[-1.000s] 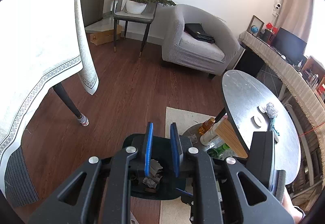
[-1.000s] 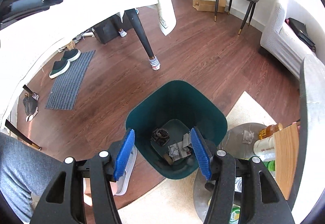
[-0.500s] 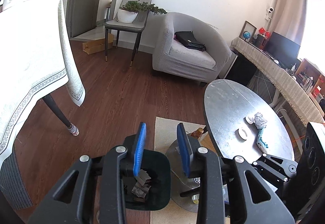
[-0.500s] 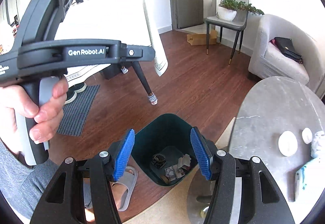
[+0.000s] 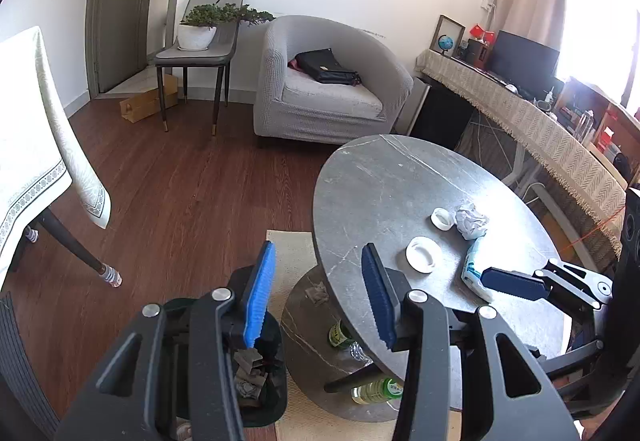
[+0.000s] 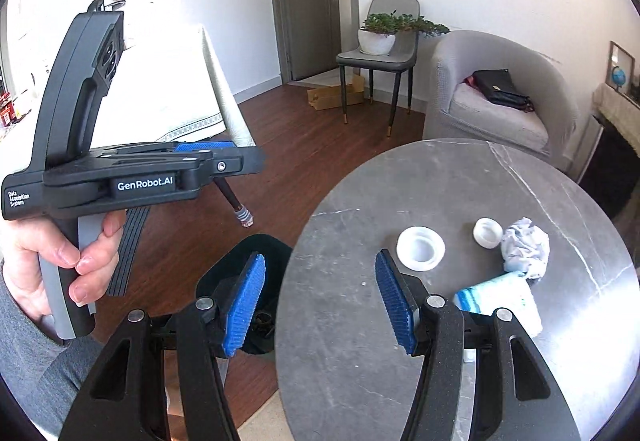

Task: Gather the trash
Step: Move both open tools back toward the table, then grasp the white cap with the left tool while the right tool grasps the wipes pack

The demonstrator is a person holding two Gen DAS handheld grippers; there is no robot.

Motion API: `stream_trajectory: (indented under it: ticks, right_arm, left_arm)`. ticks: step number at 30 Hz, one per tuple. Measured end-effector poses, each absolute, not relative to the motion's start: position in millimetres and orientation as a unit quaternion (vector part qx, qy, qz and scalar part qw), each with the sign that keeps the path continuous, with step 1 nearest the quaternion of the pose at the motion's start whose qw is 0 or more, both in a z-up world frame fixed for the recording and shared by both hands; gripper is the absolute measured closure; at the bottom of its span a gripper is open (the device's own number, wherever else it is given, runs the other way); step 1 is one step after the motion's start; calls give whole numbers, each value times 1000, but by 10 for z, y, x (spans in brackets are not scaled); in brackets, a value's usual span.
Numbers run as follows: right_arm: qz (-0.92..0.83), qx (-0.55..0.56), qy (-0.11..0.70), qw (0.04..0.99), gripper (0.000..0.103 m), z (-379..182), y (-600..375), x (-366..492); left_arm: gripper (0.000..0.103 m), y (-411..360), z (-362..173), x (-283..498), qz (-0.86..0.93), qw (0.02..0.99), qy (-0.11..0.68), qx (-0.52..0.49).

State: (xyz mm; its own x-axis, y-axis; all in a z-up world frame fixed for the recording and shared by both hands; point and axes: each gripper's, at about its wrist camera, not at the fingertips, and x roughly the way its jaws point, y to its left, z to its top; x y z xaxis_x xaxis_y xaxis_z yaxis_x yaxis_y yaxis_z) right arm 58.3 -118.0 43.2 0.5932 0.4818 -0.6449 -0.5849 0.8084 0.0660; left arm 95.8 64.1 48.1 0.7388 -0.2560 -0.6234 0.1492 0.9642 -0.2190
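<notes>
On the round grey table (image 6: 400, 321) (image 5: 380, 181) lie a crumpled white paper ball (image 6: 525, 247) (image 5: 472, 221), two white lids (image 6: 420, 248) (image 6: 487, 233) and a blue-and-white wrapper (image 6: 500, 301) (image 5: 474, 269). A dark green trash bin (image 5: 256, 369) (image 6: 256, 253) with scraps inside stands on the floor left of the table. My left gripper (image 5: 318, 297) is open and empty above the bin and the table's edge. My right gripper (image 6: 320, 301) is open and empty over the table's near edge, short of the lids.
Bottles (image 5: 376, 389) lie on the table's lower shelf. A cloth-covered table (image 5: 28, 145) stands at left, a grey armchair (image 5: 328, 89) and a chair with a plant (image 5: 200, 37) behind. A beige rug (image 5: 288, 253) lies under the round table.
Both grippers rose from above the bin and swung right toward the tabletop. The left gripper's jaws opened wider. The table trash came into view.
</notes>
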Motion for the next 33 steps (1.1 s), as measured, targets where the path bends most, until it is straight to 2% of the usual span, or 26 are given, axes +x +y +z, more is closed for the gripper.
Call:
stream_trajectory:
  ticks: [5,16,21,24,33]
  right_arm:
    - [264,-76,334,902,44,410,-1558,602]
    - [224,-65,353,906,27,230,-2115,669]
    - [217,-72,369,901,23,125,-2258,680]
    - [218,-63,377,898,23,73,-2338,707]
    - [211,-64,393,893,22,-39,-2425,830]
  left_arm:
    - [51,313,402,1047,-134,923,354,-66]
    - [40,-355,107,1265,-161,911,380,-27]
    - [40,-546,13,1386,-164,905,391,-21]
    - [42,-618,-47,1452,-156,904,398,-13]
    - [61,-774,-114,1564,-138,906,400,10]
